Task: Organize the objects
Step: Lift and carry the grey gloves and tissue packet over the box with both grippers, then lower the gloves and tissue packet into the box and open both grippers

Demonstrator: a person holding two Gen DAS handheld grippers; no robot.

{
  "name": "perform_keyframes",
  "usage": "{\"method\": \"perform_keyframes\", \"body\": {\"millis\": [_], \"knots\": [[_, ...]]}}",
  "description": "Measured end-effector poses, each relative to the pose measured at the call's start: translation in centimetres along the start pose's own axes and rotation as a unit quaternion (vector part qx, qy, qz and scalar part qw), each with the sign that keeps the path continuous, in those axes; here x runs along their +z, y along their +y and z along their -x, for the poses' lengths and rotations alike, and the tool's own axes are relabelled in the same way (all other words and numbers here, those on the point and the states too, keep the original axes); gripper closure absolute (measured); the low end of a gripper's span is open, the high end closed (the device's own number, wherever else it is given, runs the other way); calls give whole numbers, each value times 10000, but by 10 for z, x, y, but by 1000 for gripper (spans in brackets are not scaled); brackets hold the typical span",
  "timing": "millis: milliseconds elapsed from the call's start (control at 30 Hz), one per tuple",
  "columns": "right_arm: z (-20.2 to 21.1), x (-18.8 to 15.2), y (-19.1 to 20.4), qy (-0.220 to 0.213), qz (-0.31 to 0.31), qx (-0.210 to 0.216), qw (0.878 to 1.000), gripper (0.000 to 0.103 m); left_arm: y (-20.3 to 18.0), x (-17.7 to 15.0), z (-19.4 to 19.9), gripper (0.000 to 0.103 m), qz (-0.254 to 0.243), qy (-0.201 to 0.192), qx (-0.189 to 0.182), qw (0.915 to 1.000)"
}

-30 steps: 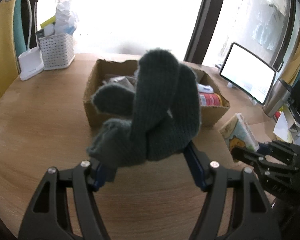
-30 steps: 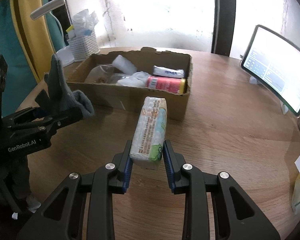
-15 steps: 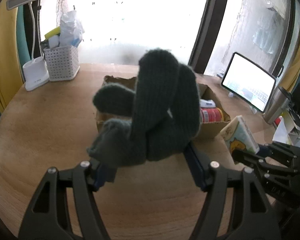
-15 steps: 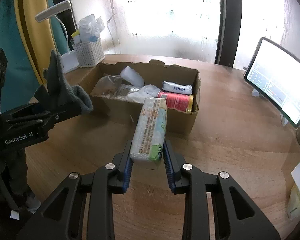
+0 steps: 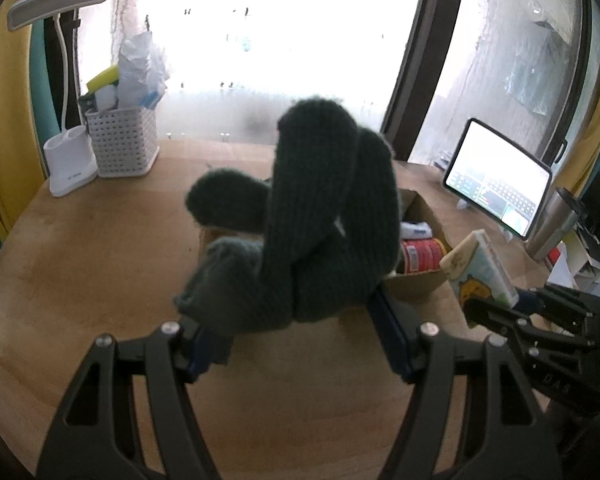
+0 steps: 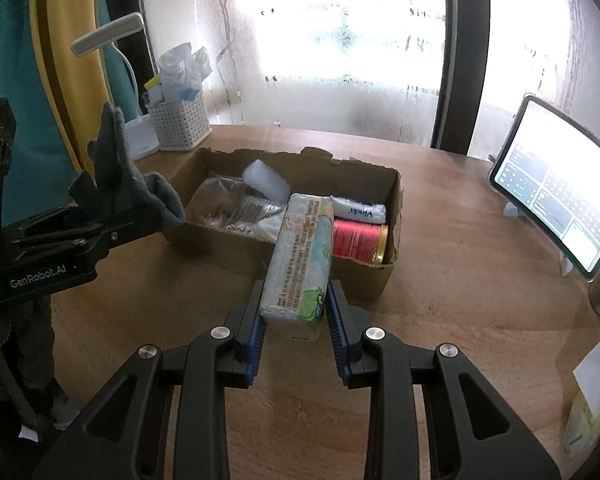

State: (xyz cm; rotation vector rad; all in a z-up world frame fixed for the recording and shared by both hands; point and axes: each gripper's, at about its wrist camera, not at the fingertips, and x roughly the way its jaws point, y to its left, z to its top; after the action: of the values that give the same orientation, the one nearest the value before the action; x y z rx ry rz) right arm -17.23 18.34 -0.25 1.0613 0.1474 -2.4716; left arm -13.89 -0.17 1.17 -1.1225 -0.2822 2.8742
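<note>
My left gripper [image 5: 296, 324] is shut on a dark grey knitted glove [image 5: 312, 216] and holds it up above the wooden table; the glove hides most of the cardboard box [image 5: 420, 280] behind it. The glove also shows in the right wrist view [image 6: 120, 184], left of the box. My right gripper [image 6: 296, 308] is shut on a white and green tissue pack [image 6: 300, 256], held upright just in front of the box [image 6: 364, 276]. The box holds a red can [image 6: 356, 240], a small Vinda tissue pack [image 6: 358, 208], a clear bag [image 6: 224, 208] and a white block [image 6: 266, 180].
A white perforated basket [image 5: 122, 144] with papers and a white lamp base [image 5: 68, 164] stand at the table's far left. A lit tablet [image 6: 560, 196] on a stand and a steel tumbler [image 5: 548, 224] stand at the right. Windows lie behind.
Both grippers have risen and pulled back from the box with their loads still held. The box looks smaller and farther away in both views.
</note>
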Motion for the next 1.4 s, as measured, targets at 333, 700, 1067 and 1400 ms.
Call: {"method": "perform_keyframes", "body": {"millis": [333, 700, 1067, 1400], "knots": [[-4, 13, 2, -54, 101, -15, 9999, 72, 1, 11, -5, 34, -41, 71, 4, 10000], [-12, 26, 0, -68, 120, 1, 9999, 72, 4, 21, -22, 34, -72, 156, 37, 9998], [-27, 30, -5, 40, 76, -21, 10000, 72, 8, 21, -48, 34, -97, 372, 42, 9993], [-39, 36, -8, 102, 23, -53, 9999, 72, 14, 23, -71, 33, -103, 651, -29, 9978]]}}
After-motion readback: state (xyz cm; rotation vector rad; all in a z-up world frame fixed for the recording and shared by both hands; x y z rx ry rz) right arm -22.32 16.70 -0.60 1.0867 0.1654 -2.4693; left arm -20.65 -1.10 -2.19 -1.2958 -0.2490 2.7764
